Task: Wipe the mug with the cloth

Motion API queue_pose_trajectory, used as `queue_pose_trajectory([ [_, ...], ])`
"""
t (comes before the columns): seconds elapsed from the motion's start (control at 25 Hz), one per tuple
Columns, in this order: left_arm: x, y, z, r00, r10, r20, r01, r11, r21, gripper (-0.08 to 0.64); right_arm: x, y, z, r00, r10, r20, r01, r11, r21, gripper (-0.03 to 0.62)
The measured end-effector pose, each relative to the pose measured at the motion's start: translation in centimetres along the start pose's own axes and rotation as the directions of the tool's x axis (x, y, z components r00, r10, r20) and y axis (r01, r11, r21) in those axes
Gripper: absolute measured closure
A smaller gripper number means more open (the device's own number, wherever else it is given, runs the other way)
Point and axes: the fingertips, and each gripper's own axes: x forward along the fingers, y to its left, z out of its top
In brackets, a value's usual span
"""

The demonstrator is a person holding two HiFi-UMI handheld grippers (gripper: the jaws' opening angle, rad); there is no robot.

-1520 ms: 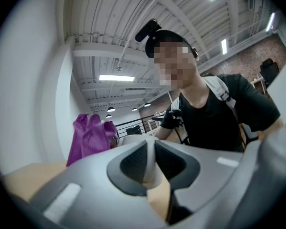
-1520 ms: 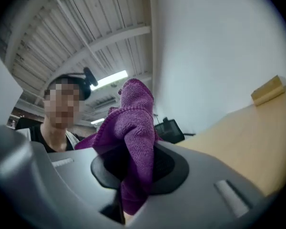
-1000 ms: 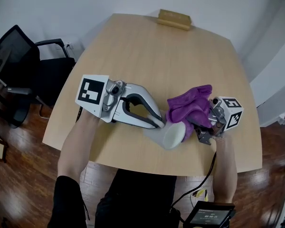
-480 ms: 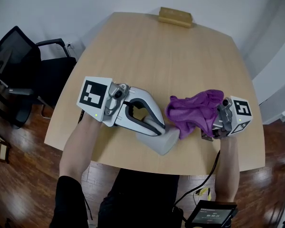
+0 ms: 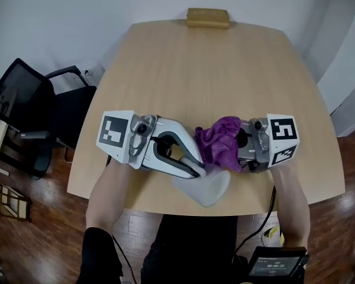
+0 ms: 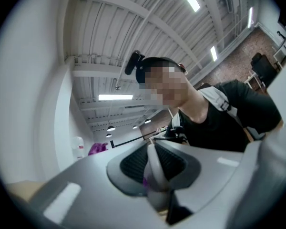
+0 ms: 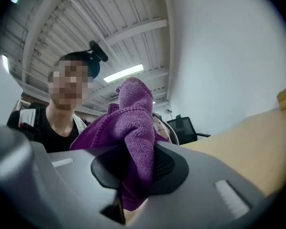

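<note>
1. Left gripper (image 5: 199, 166) was pinching the white mug (image 5: 205, 187). In the left gripper view its pads were closed on a thin pale wall, the mug's rim (image 6: 154, 165), with only that wall between them.
2. In the head view the mug was tipped on its side at the left gripper's tips, over the near edge of the wooden table (image 5: 183, 70). I couldn't tell whether it touched the tabletop.
3. Right gripper (image 5: 241, 153) was clamped on the purple cloth (image 5: 218, 142). In the right gripper view the jaws were pressed onto a fold of cloth (image 7: 134, 142), and the rest bunched up above the pads.
4. The cloth sat between the two grippers, and its lower edge lay against the upper side of the mug as far as the head view showed.
5. The grippers pointed toward each other, with their marker cubes at the outer ends.
6. A small wooden block (image 5: 207, 18) was at the far table edge, well apart from the work.
7. A black office chair (image 5: 44, 108) stood to the left of the table.
8. A handheld screen (image 5: 276, 266) sat near the person's right arm at bottom right.
</note>
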Motion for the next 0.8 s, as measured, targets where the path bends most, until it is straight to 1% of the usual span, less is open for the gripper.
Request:
queue_pose_trajectory([
  [0.08,-0.1,0.2,0.2,0.999,0.015,0.038,-0.015,1.0,0.001,0.485,-0.7,-0.5,-0.1,0.997,-0.071,-0.031,0.068,0.995,-0.072,0.518],
  [0.12,-0.1,0.1,0.2,0.998,0.02,0.058,-0.02,1.0,0.004,0.485,-1.2,-0.4,0.1,0.996,-0.089,-0.026,0.086,0.991,-0.102,0.518],
  [0.16,-0.1,-0.1,0.3,0.997,0.021,0.075,-0.022,1.0,0.006,0.485,-1.8,0.0,0.7,0.996,-0.089,0.001,0.089,0.988,-0.124,0.518],
  [0.2,-0.1,-0.3,0.4,0.996,0.019,0.089,-0.019,1.0,0.006,0.485,-2.5,0.7,1.8,0.997,-0.067,0.049,0.074,0.987,-0.14,0.518],
  [0.28,-0.1,-0.5,0.6,0.994,0.007,0.108,-0.007,1.0,-0.001,0.485,-3.6,2.9,4.4,0.986,0.035,0.163,-0.007,0.986,-0.167,0.518],
  [0.32,0.0,-0.6,0.6,0.994,0.001,0.114,-0.001,1.0,-0.005,0.485,-3.6,4.3,5.2,0.977,0.094,0.19,-0.06,0.983,-0.175,0.518],
  [0.36,0.2,-0.6,0.6,0.993,-0.005,0.117,0.006,1.0,-0.009,0.485,-3.2,5.4,5.2,0.973,0.139,0.182,-0.107,0.978,-0.176,0.518],
  [0.44,0.9,-0.9,0.4,0.993,-0.026,0.112,0.027,1.0,-0.009,0.485,-1.5,6.4,3.6,0.978,0.182,0.107,-0.163,0.974,-0.159,0.518],
  [0.48,1.2,-1.0,0.3,0.993,-0.038,0.108,0.04,0.999,-0.008,0.482,-0.8,6.5,2.8,0.978,0.194,0.082,-0.182,0.974,-0.132,0.518],
  [0.56,1.7,-1.2,0.4,0.993,-0.048,0.109,0.048,0.999,0.0,0.48,-0.1,6.3,2.4,0.971,0.22,0.092,-0.214,0.974,-0.069,0.518],
  [0.6,1.8,-1.1,0.6,0.993,-0.04,0.114,0.039,0.999,0.007,0.479,0.0,6.0,2.4,0.97,0.219,0.107,-0.214,0.975,-0.053,0.518],
  [0.68,1.5,-0.6,1.0,0.99,-0.006,0.138,0.003,1.0,0.019,0.479,-0.2,4.6,1.9,0.978,0.174,0.118,-0.169,0.984,-0.052,0.518],
  [0.72,1.4,-0.2,1.2,0.988,0.017,0.157,-0.021,1.0,0.022,0.477,-0.3,3.9,1.6,0.981,0.148,0.122,-0.144,0.989,-0.046,0.519],
  [0.8,0.8,1.1,1.5,0.978,0.081,0.191,-0.086,0.996,0.018,0.474,-0.5,2.4,1.5,0.984,0.111,0.141,-0.111,0.994,-0.006,0.52],
])
